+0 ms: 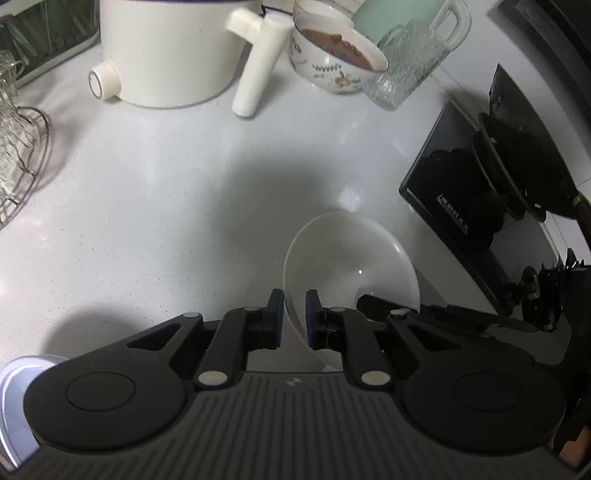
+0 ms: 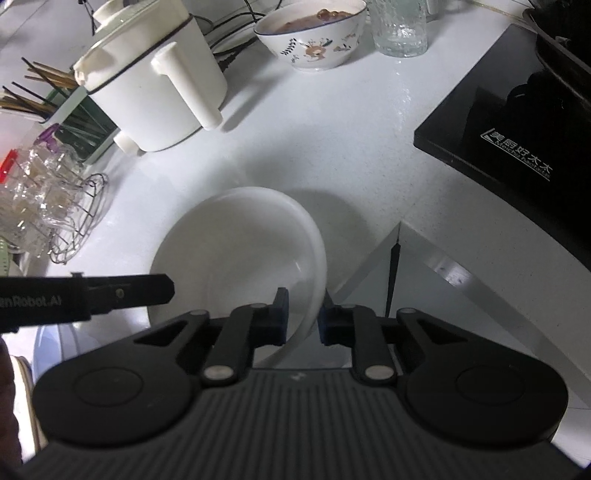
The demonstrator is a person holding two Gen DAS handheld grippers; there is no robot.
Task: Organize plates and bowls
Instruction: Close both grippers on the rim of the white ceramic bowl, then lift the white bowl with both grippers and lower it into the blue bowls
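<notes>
A plain white bowl point(image 1: 351, 266) is held tilted above the white counter by both grippers. My left gripper point(image 1: 294, 319) is shut on its near rim. My right gripper point(image 2: 303, 317) is shut on the opposite rim of the same bowl point(image 2: 236, 251). The left gripper's finger shows in the right wrist view point(image 2: 110, 295) at the bowl's left side. The right gripper's finger shows in the left wrist view point(image 1: 424, 310). A floral bowl point(image 2: 312, 35) with brown food stands at the back of the counter. A bluish white plate edge point(image 1: 14, 391) shows at the lower left.
A cream electric pot point(image 2: 155, 85) with a handle stands at the back left. A wire rack of glasses point(image 2: 51, 206) is at the left. A ribbed glass point(image 2: 399, 27) is beside the floral bowl. A black induction cooker point(image 2: 517, 129) is at the right. The counter edge point(image 2: 424, 251) is near the bowl.
</notes>
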